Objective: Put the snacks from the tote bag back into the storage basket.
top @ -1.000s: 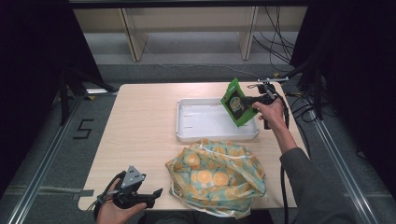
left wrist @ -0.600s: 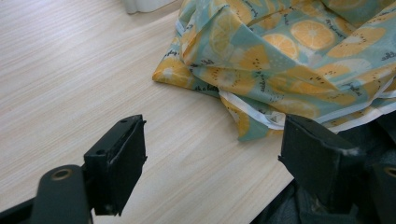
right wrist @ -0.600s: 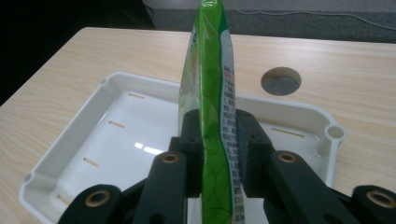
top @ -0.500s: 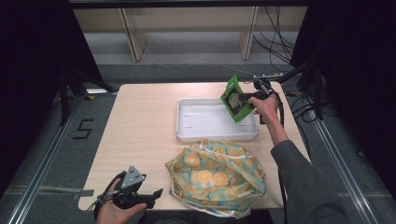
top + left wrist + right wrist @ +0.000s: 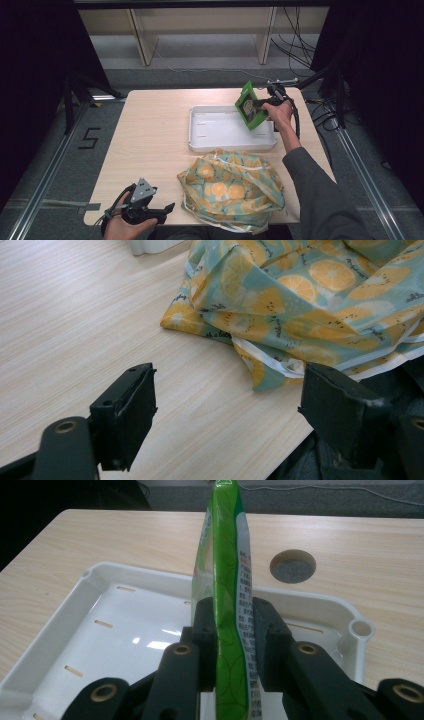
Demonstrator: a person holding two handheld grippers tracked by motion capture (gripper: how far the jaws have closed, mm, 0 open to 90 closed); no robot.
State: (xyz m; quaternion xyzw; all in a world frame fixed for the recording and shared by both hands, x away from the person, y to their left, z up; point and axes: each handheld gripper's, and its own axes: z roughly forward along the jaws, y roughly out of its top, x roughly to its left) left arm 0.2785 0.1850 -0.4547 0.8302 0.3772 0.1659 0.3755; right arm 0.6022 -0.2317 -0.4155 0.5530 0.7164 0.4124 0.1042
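The right claw point(image 5: 231, 645) is clamped on a green packet point(image 5: 225, 580), which stands on edge between its jaws and sticks up past them. Right below and ahead of that claw lies the white tray point(image 5: 200, 142), bare inside, so the packet is lifted but not yet set down; lowering it and letting go looks like what is left. The left claw point(image 5: 225, 405) gapes wide and holds nothing, low over the table point(image 5: 75, 315). The fruit-print cloth bag point(image 5: 310, 295) lies just ahead of it and to one side, untouched. Whether more things are inside the bag cannot be told.
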